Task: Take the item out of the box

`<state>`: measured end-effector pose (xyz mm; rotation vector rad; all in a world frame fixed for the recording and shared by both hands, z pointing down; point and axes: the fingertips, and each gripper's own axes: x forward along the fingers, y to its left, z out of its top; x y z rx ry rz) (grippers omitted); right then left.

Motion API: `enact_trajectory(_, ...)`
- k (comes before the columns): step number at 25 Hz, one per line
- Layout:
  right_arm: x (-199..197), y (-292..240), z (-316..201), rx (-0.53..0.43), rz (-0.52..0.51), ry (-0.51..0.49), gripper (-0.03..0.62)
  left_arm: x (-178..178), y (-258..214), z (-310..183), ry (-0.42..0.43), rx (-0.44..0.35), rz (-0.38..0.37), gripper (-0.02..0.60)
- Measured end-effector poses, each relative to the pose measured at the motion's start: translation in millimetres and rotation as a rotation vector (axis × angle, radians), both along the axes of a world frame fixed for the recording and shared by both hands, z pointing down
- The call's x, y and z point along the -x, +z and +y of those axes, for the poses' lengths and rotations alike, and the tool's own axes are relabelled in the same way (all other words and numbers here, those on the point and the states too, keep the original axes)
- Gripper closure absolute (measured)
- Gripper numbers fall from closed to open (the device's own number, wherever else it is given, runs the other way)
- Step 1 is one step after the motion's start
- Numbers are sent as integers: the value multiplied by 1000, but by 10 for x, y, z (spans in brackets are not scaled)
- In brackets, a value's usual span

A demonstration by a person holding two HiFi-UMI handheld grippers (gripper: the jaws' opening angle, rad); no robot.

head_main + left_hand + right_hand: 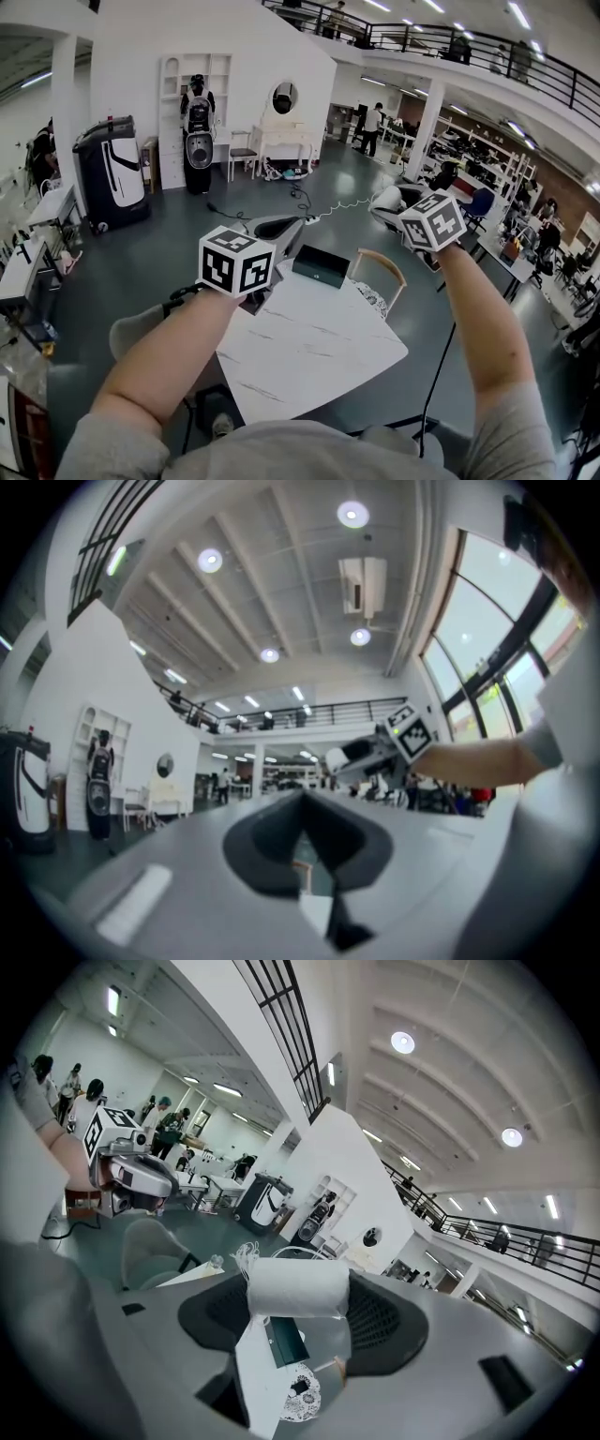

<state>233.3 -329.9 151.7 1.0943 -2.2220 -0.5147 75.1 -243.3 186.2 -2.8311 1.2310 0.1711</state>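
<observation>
And the right gripper [394, 208] had the white roll [298, 1288] clamped aloft, two o'clock from the dark box [321, 265] at twelve o'clock on the table [309, 352], while the left gripper [303, 808] was pinched closed, empty.

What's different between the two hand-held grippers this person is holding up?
The left hand-held gripper has its jaws together with nothing between them; the right hand-held gripper has its jaws wide, clamped on a white roll. The left points about level, while the right tilts down toward the table and dark box. Both are up above the table, each carrying a cube with square markers.
</observation>
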Motion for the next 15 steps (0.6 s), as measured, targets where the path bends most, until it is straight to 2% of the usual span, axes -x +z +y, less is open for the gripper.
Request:
enact_trajectory(6, -7, 200, 252, 15, 9, -41, 303, 61, 145, 222, -27, 30, -13, 578)
enact_trajectory(15, 124, 385, 477, 41, -36, -110, 303, 224, 348, 408, -60, 80, -22, 578)
